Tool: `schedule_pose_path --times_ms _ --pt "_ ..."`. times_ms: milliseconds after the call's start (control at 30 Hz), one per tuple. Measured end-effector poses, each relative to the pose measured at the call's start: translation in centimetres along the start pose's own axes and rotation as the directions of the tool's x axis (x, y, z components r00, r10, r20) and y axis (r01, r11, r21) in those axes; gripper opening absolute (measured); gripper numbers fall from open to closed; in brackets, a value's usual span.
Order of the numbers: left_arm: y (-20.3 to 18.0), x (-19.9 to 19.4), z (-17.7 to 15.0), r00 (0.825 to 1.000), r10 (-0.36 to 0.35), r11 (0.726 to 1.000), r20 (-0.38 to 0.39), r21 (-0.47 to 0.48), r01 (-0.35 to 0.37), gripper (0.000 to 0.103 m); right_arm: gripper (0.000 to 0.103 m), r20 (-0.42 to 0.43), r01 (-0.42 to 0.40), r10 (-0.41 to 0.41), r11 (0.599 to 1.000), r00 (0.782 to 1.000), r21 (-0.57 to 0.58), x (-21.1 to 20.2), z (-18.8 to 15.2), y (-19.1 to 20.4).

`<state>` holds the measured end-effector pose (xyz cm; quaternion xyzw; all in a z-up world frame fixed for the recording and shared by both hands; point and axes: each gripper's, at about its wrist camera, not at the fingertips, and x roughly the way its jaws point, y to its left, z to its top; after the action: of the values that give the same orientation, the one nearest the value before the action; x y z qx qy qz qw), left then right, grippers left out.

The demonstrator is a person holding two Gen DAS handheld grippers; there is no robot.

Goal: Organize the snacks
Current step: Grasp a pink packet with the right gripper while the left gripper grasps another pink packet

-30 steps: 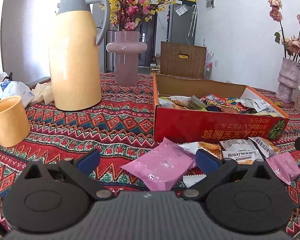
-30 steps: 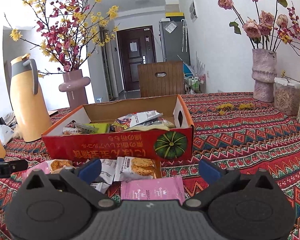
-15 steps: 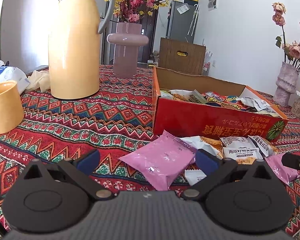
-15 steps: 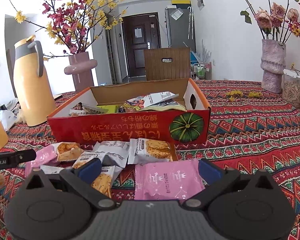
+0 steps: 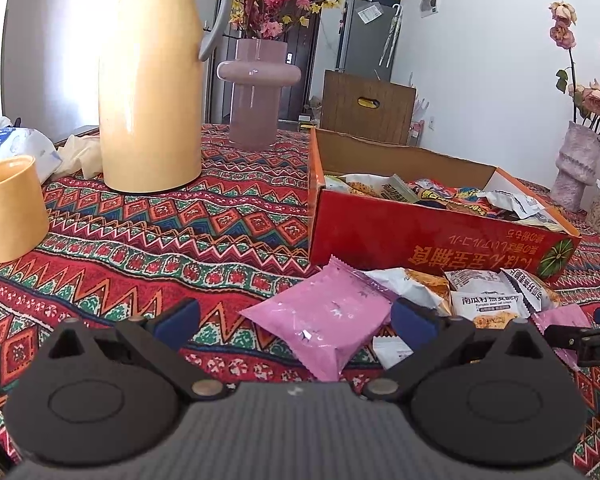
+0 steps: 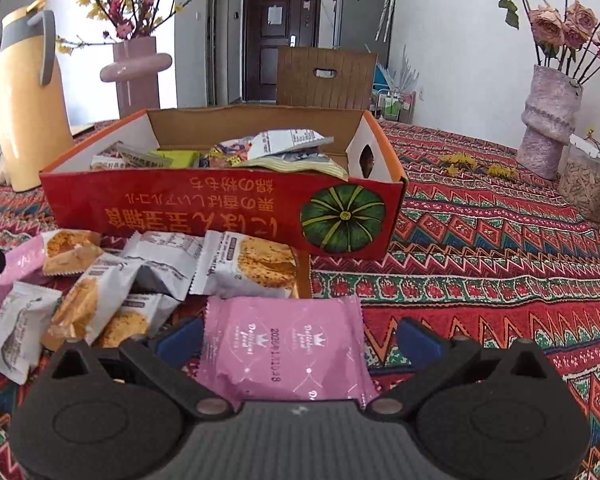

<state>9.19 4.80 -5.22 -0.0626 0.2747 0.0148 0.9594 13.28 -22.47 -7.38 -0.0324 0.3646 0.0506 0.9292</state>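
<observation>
Because the right gripper (image 6: 298, 340) hangs wide open around the pink packet (image 6: 284, 350) beside the red box (image 6: 220, 208), closing off-centre might squirt the slippery wrapper away.

pink packet (image 6: 284, 350): "delicious food", "2026.1.10.18".

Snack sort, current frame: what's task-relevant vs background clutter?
Relevant: red box, pink packets, white biscuit packets, left gripper, right gripper, both open.

Clutter: yellow flask, yellow mug, pink vase, grey vase.
</observation>
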Motion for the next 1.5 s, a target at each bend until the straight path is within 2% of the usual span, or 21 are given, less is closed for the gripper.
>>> schedule_pose_path --times_ms 133,500,667,767,1100,1267,1500 --pt "0.0 0.1 0.0 1.000 0.008 1.000 -0.004 0.000 -0.008 0.103 0.103 -0.029 -0.036 0.037 0.999 0.999 0.032 1.0 0.0 -0.5" --pt "0.0 0.3 -0.1 1.000 0.017 1.000 -0.012 0.002 -0.017 0.103 0.102 -0.002 -0.040 0.040 0.998 0.999 0.045 0.7 -0.4 -0.6" --pt "-0.1 0.4 -0.2 1.000 0.020 1.000 -0.016 0.009 -0.019 0.103 0.074 0.049 -0.055 0.053 0.998 0.997 0.043 -0.2 -1.0 -0.6" --pt "-0.1 0.4 -0.2 1.000 0.023 1.000 -0.020 0.010 -0.023 0.103 0.066 0.076 -0.078 0.075 0.996 0.994 0.044 -0.7 -1.3 -0.6" --pt "-0.9 0.9 0.3 0.998 0.034 0.997 -0.061 0.067 -0.030 0.103 0.064 0.190 -0.111 0.076 0.976 0.979 0.185 -2.0 -1.8 -2.9" --pt "-1.5 1.3 1.2 0.996 0.054 0.991 -0.070 0.127 -0.045 0.103 0.064 0.210 -0.135 0.094 0.972 0.973 0.192 -2.2 -1.9 -3.1" --pt "-2.8 2.9 2.6 0.990 0.063 0.978 -0.124 0.207 -0.036 0.103 0.064 0.232 -0.152 0.102 0.967 0.967 0.207 -2.4 -2.1 -3.4"
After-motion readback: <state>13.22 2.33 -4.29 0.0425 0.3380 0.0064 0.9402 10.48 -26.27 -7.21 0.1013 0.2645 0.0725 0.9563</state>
